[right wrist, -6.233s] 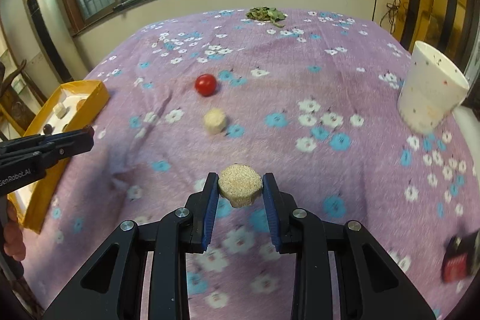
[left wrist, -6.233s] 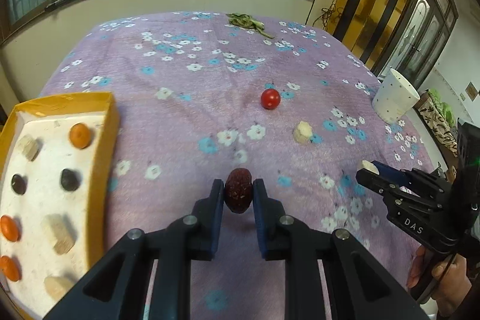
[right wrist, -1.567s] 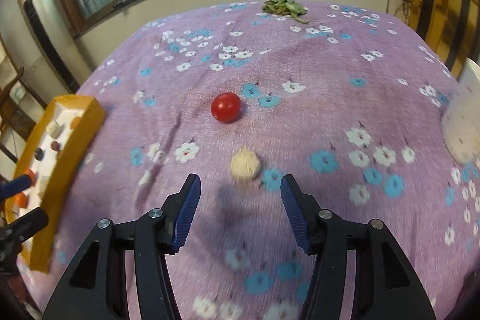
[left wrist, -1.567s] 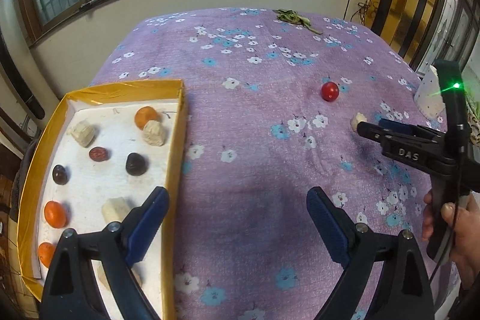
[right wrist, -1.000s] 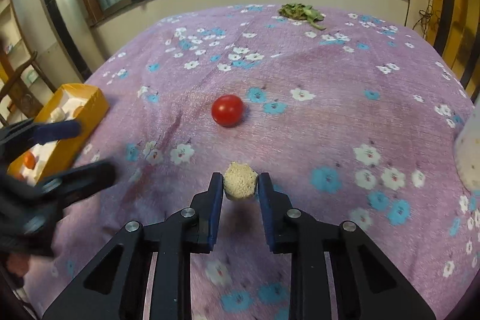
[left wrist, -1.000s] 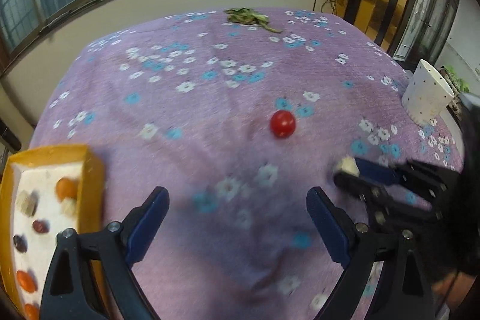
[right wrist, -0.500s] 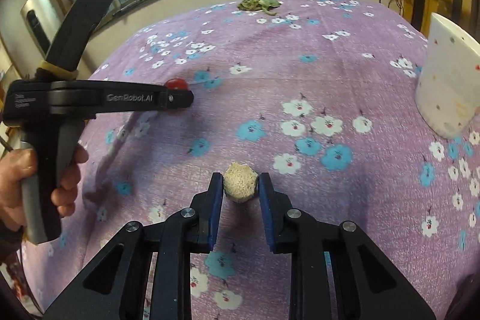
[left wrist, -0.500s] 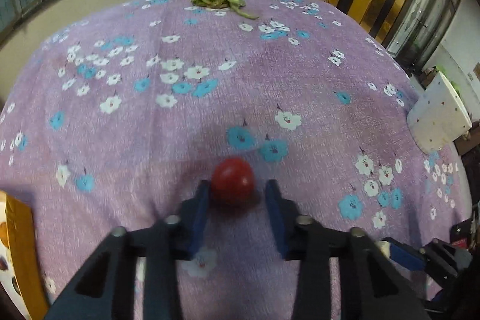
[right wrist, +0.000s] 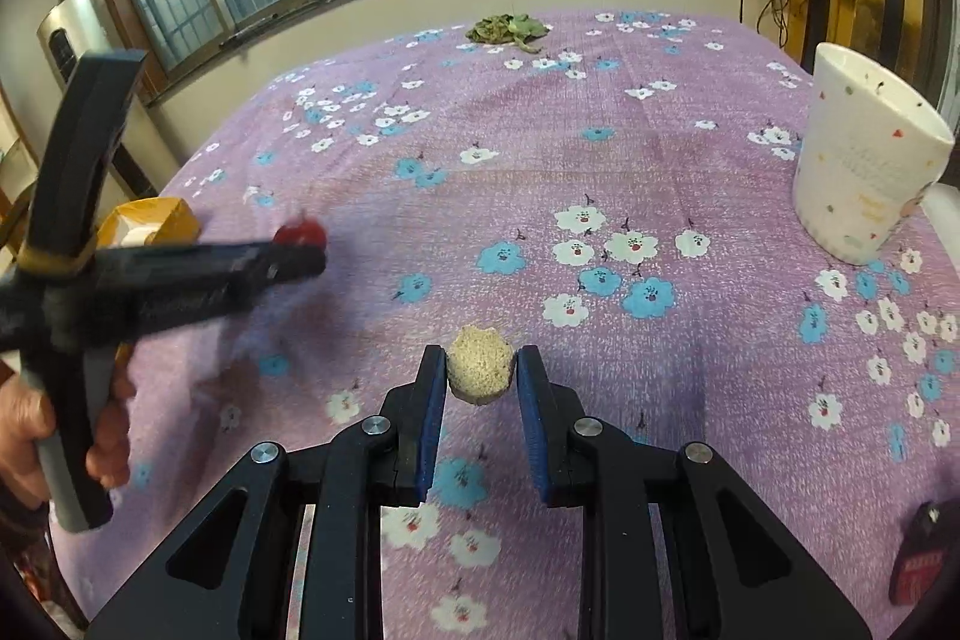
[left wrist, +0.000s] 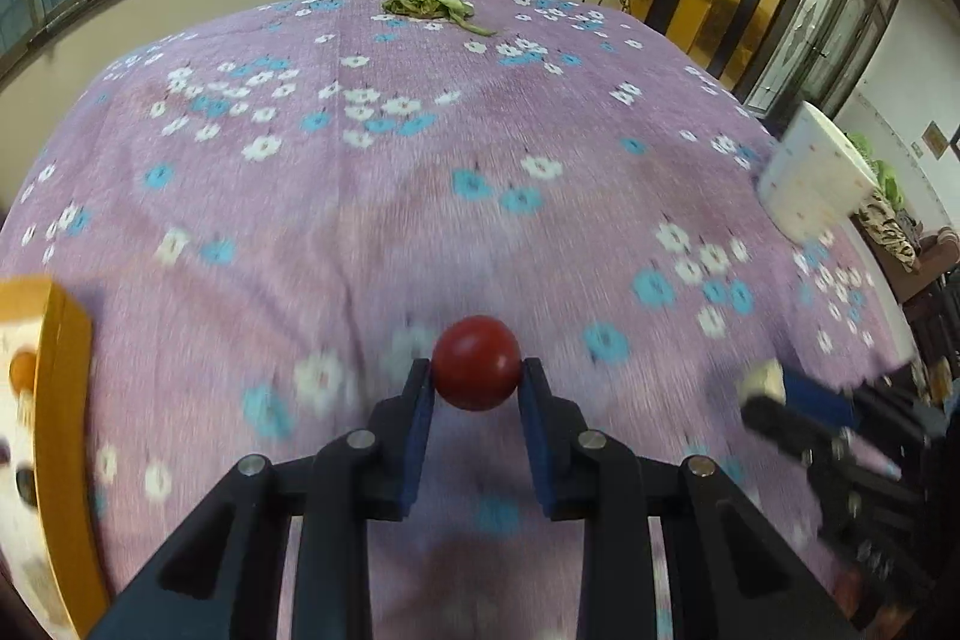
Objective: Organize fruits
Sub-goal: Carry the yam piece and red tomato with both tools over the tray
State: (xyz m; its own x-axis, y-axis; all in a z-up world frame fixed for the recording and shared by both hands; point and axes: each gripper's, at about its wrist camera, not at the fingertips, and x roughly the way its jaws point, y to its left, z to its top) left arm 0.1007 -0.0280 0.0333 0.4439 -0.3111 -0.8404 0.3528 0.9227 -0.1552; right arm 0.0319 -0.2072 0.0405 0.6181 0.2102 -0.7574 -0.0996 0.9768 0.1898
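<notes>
My left gripper (left wrist: 477, 376) is shut on a round red fruit (left wrist: 476, 363), held just above the purple flowered cloth. My right gripper (right wrist: 481, 370) is shut on a pale, rough beige fruit (right wrist: 480, 365). In the right wrist view the left gripper (right wrist: 300, 250) reaches in from the left with the red fruit (right wrist: 299, 233) at its tip, a hand around its handle. In the left wrist view the right gripper (left wrist: 765, 391) shows blurred at the right with the beige fruit (left wrist: 762, 381). The yellow tray (left wrist: 63, 436) stands at the left edge, an orange fruit (left wrist: 23, 370) in it.
A white spotted cup (right wrist: 864, 160) stands at the right of the cloth. A heap of green leaves (right wrist: 507, 27) lies at the far edge. A small dark red object (right wrist: 924, 556) sits at the near right corner. The yellow tray (right wrist: 153, 219) shows behind the left gripper.
My left gripper swung from the tray to the red fruit, shut on it and has lifted it back toward the tray. My right gripper shut on the beige fruit and has moved right with it.
</notes>
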